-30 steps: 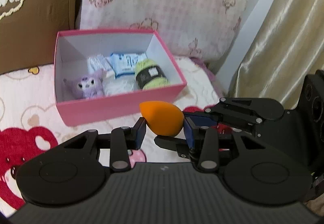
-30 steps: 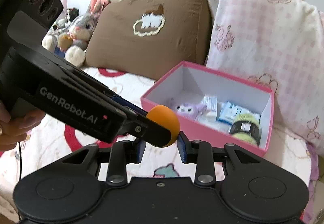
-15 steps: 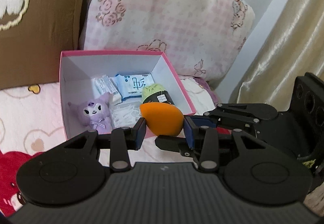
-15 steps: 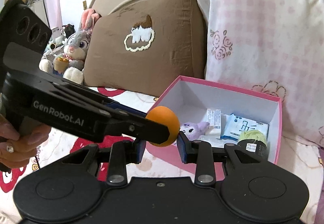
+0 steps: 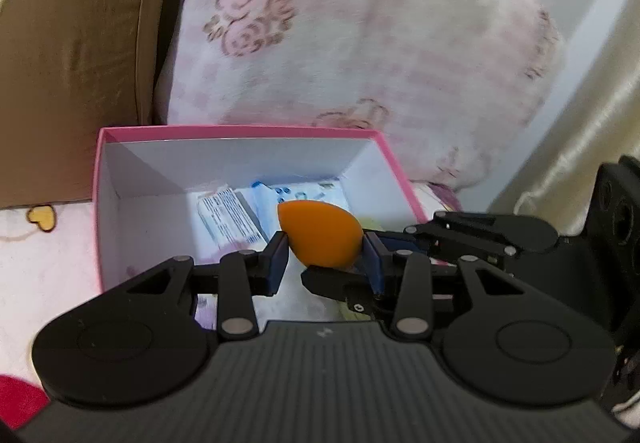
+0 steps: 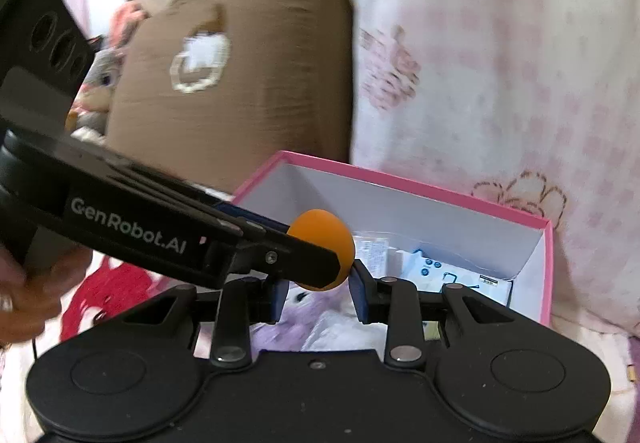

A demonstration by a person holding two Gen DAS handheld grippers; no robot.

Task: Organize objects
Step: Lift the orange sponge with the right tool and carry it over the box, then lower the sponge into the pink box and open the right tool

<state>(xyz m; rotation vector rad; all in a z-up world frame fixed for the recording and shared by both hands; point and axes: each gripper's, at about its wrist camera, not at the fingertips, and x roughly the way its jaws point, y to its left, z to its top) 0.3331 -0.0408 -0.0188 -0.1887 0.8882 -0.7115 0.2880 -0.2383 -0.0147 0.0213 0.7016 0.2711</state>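
An orange egg-shaped sponge (image 5: 320, 233) hangs over the open pink box (image 5: 240, 131). My left gripper (image 5: 325, 257) and my right gripper (image 6: 318, 285) are both shut on the sponge (image 6: 323, 243), one from each side. The right gripper's fingers (image 5: 332, 281) cross in front of the left wrist view, and the left gripper's fingers (image 6: 280, 249) cross the right wrist view. The box (image 6: 400, 179) holds white and blue packets (image 5: 230, 215) and a purple plush toy (image 6: 312, 305). Other contents are hidden behind the grippers.
The box stands on a white bedsheet (image 5: 44, 263) with heart and red prints. A brown pillow (image 6: 240, 83) and a pink checked pillow (image 5: 360, 43) lean behind it. A beige curtain (image 5: 592, 123) hangs at the right. A grey plush rabbit (image 6: 100, 83) sits far left.
Both grippers have carried the sponge forward from in front of the box's near wall to above its inside. The box now looks larger and closer.
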